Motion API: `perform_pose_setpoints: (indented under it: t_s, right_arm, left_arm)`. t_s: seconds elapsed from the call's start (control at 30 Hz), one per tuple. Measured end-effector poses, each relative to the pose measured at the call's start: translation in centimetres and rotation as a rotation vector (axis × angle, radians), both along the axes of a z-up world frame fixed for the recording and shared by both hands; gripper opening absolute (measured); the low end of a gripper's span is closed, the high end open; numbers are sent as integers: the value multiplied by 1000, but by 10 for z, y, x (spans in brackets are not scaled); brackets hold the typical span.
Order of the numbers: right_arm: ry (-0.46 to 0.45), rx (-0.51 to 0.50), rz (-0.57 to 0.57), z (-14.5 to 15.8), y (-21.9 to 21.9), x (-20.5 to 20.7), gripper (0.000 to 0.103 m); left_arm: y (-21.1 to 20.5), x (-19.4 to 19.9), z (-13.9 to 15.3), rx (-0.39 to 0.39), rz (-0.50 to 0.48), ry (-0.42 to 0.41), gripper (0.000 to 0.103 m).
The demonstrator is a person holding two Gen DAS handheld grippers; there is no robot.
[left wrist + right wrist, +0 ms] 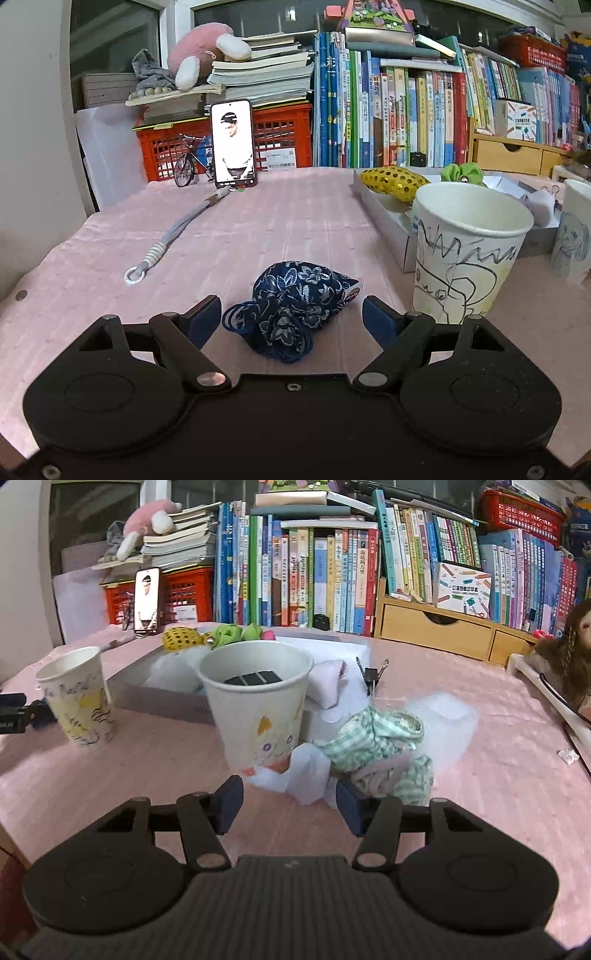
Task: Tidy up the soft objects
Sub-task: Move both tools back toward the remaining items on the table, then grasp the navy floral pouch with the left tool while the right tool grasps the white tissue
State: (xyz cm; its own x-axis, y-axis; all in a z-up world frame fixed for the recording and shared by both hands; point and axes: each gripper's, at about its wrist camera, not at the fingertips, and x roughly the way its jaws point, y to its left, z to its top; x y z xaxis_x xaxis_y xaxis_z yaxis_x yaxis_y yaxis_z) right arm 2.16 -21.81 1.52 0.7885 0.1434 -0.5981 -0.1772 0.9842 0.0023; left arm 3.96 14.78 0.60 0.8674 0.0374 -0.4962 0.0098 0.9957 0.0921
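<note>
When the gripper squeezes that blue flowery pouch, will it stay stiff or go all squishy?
Probably squishy: the blue flowery pouch sags in soft folds on the pink cloth. Its looped cord may dangle when lifted. It likely won't roll, since it lies lumpy and flat-bottomed between the open left gripper fingers.

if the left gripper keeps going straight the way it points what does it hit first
Most likely the dark blue floral fabric pouch, lying on the pink cloth between the open left gripper fingers; nothing else sits ahead of it.
</note>
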Motion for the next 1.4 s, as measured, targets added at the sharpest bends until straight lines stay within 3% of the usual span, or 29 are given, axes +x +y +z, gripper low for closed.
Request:
perform_pose_setpoints:
  t_s: [0.23, 0.37, 0.5, 0.57, 1.0, 1.4]
  right_arm:
    - [3, -40, -14, -4, 1, 15, 70]
    - [10, -48, -3, -5, 1, 18, 70]
    - [17, -68, 8, -7, 4, 16, 51]
    - [12, -69, 10, -6, 4, 14, 50]
    - [-7, -33, 68, 4, 12, -18, 46]
    - [1, 11, 119, 2, 26, -32, 46]
  left_arm:
    - [3, 15, -3, -19, -3, 25, 76]
    - [7, 21, -7, -43, 13, 50, 62]
    - [9, 19, -8, -52, 27, 62, 48]
    - [10, 15, -6, -68, 36, 66, 46]
    - [7, -46, 2, -152, 14, 62, 44]
    - [-36, -99, 14, -208, -135, 61, 44]
